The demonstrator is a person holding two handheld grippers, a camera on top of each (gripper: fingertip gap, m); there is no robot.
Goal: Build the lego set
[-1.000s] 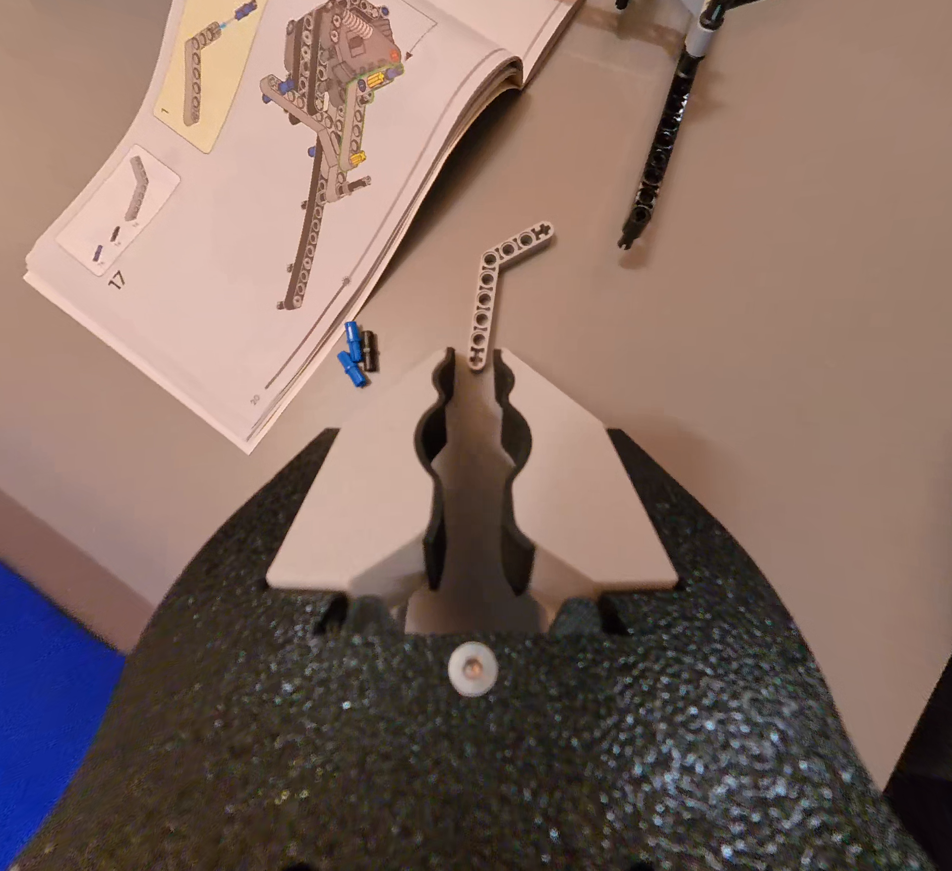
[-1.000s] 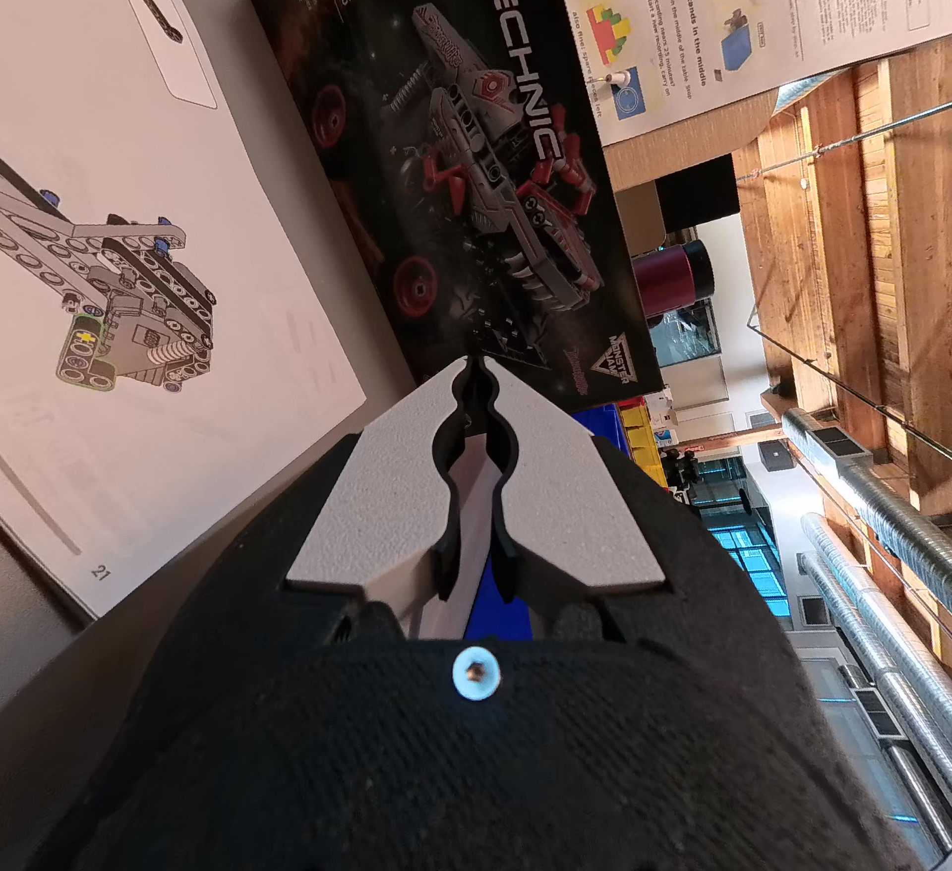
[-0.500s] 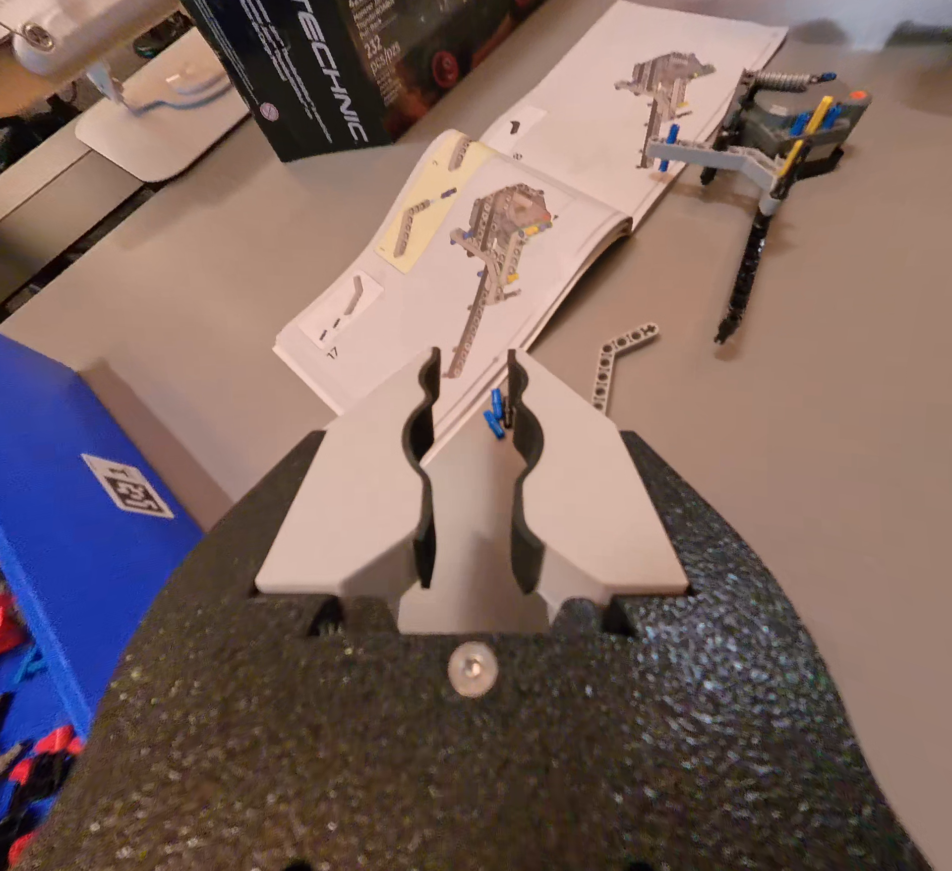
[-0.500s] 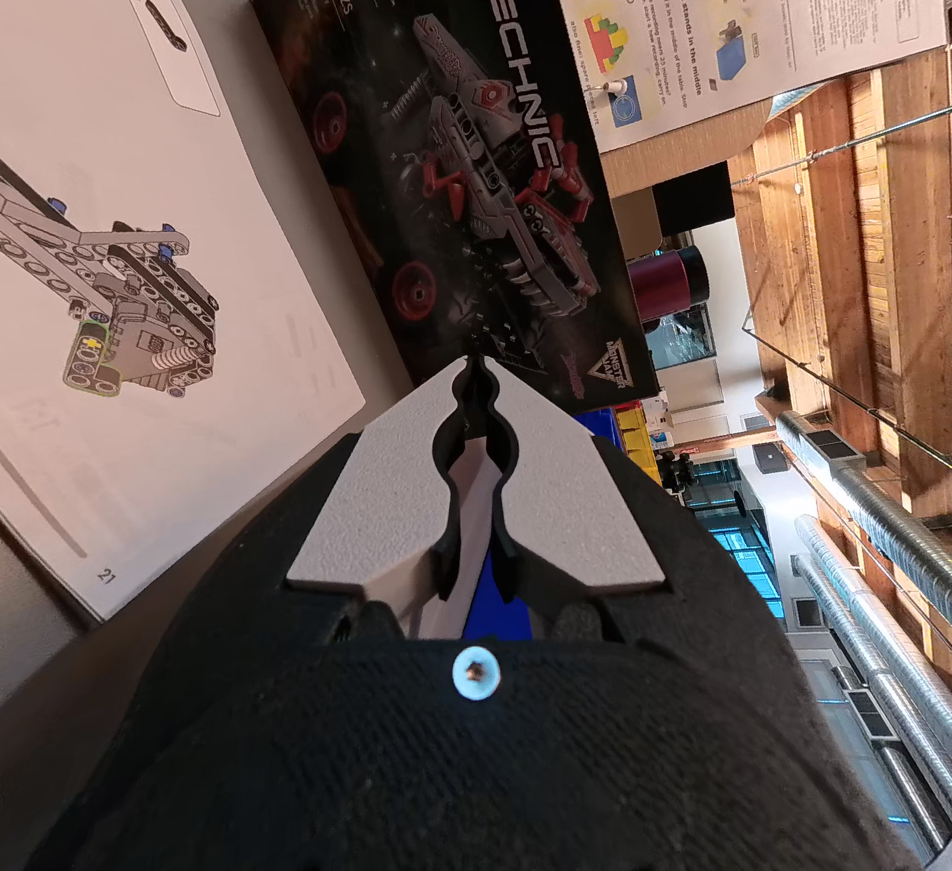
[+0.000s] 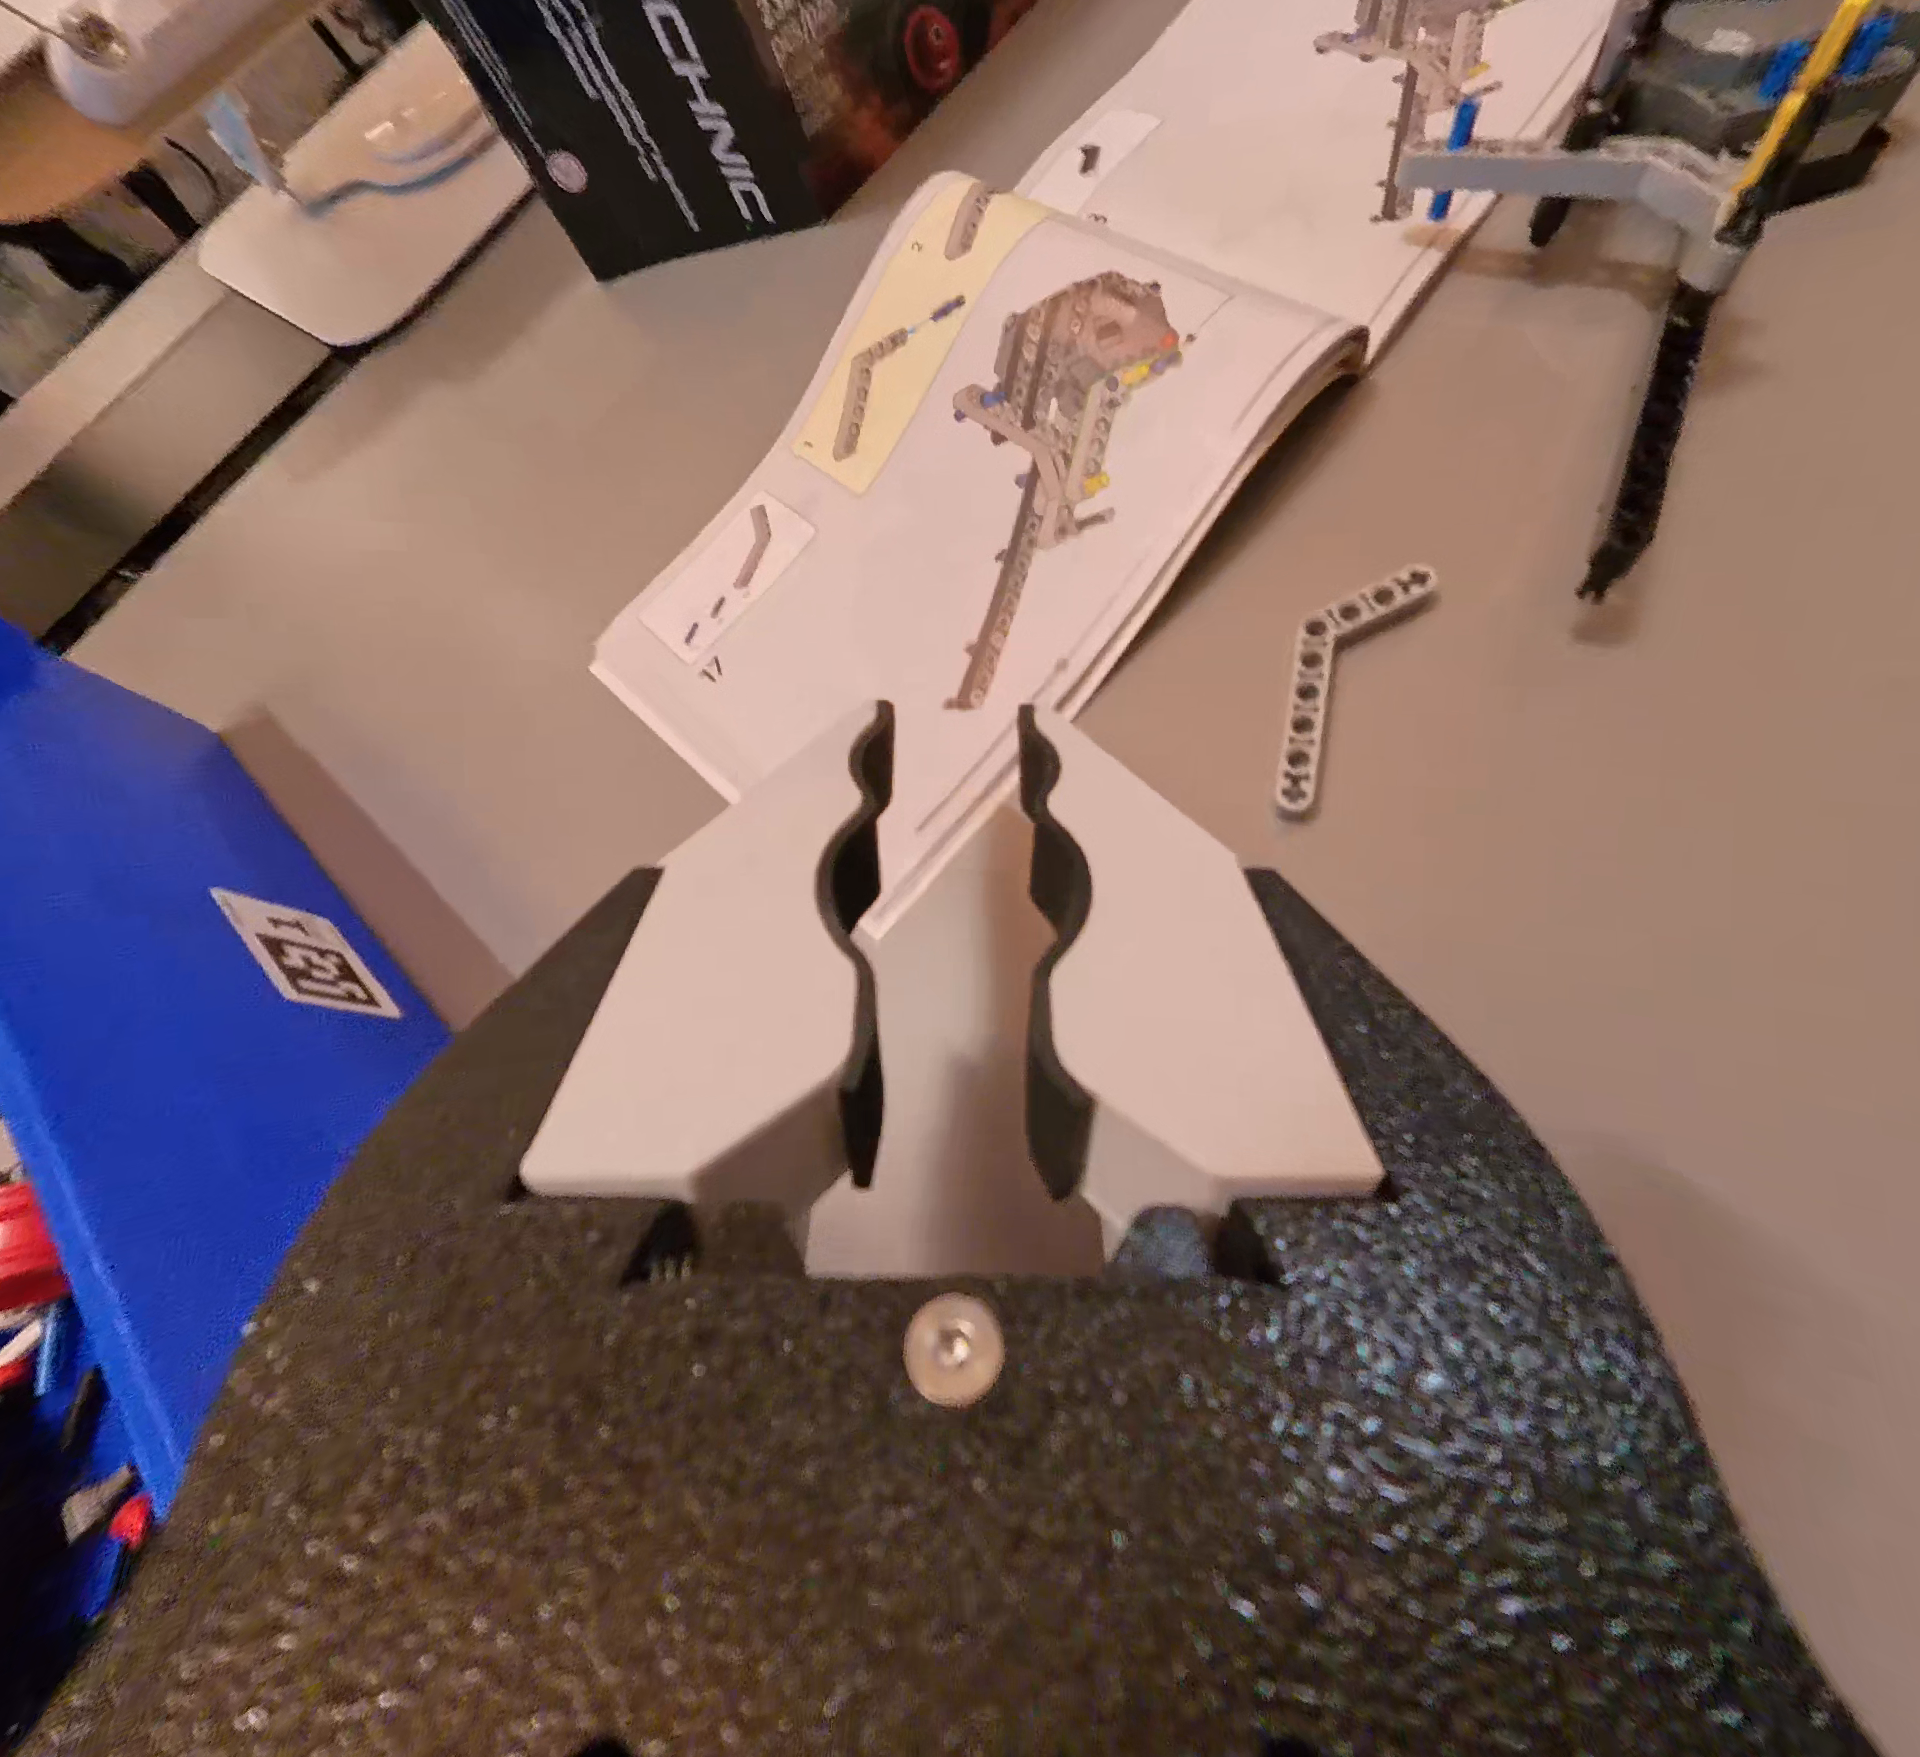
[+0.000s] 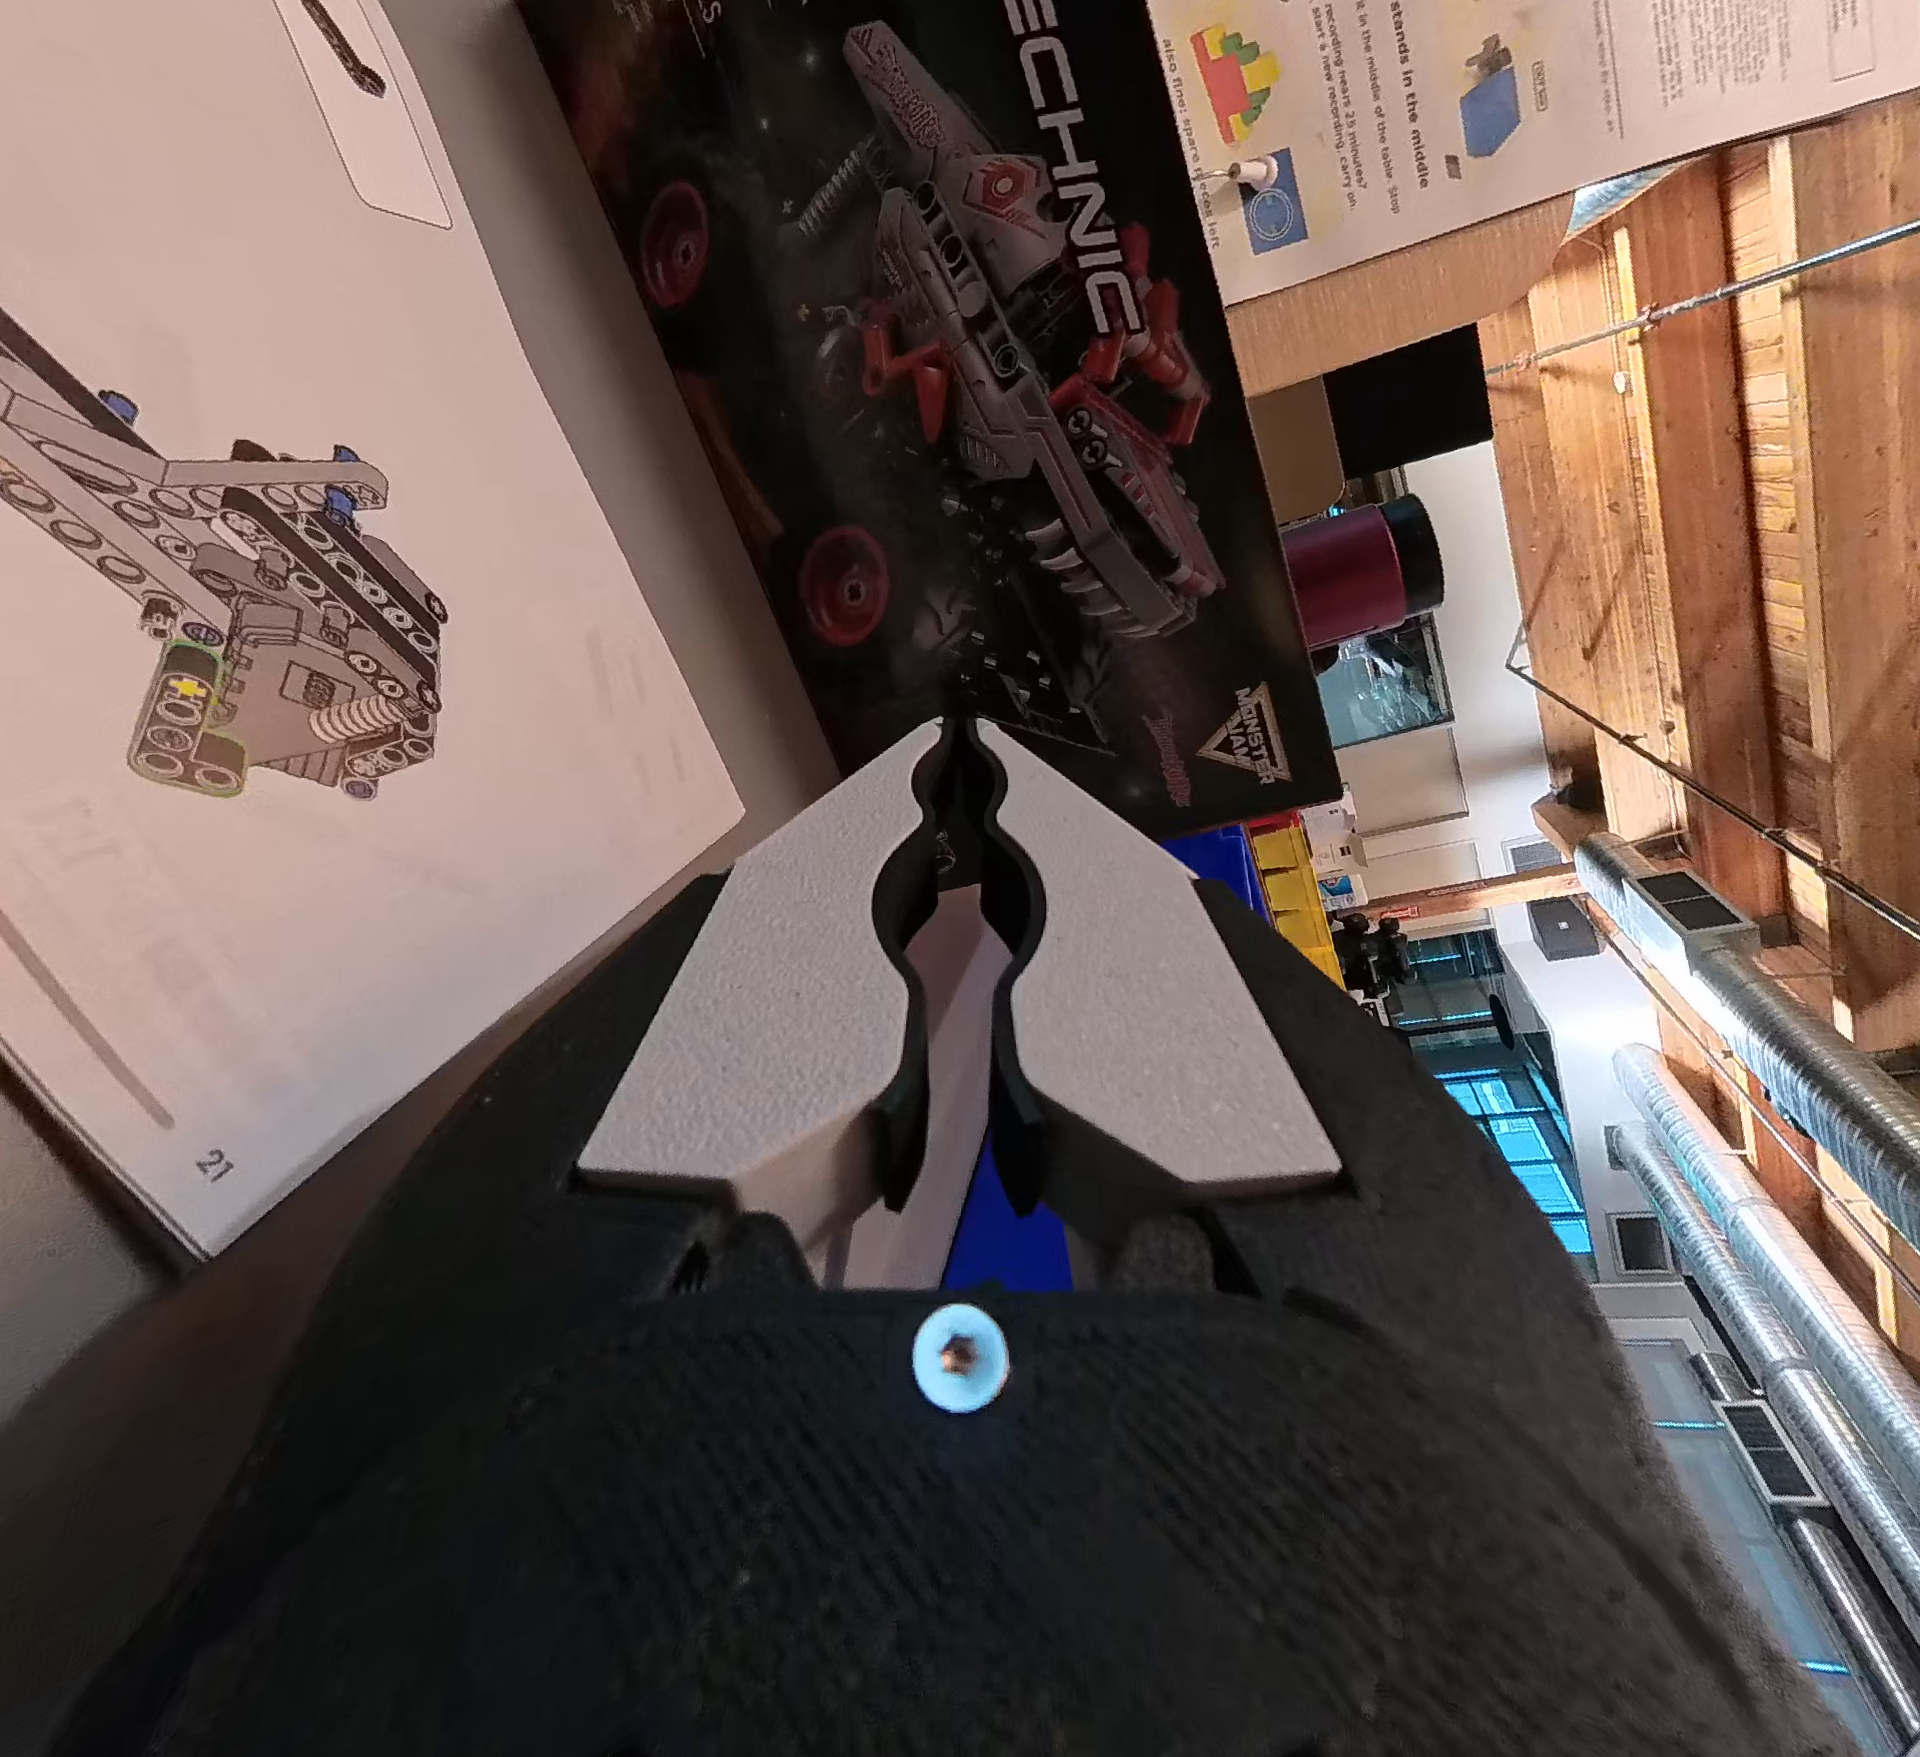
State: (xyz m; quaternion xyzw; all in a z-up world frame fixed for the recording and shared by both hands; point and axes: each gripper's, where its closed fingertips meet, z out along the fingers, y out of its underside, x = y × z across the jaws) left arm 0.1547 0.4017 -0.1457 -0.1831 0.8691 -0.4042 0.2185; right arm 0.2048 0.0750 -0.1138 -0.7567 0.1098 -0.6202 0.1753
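Left gripper [image 5: 951, 731] showing grey wedge fingers, black wavy pads, speckled black body, silver screw; right gripper [image 6: 961, 736] matching.

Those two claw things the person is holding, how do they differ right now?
The left gripper has its jaws apart, with an open gap between them; the right gripper has its tips together. The left gripper points down over the instruction booklet on the table; the right gripper faces the set's box. Both have pale grey fingers with wavy black inner pads, and neither holds anything.
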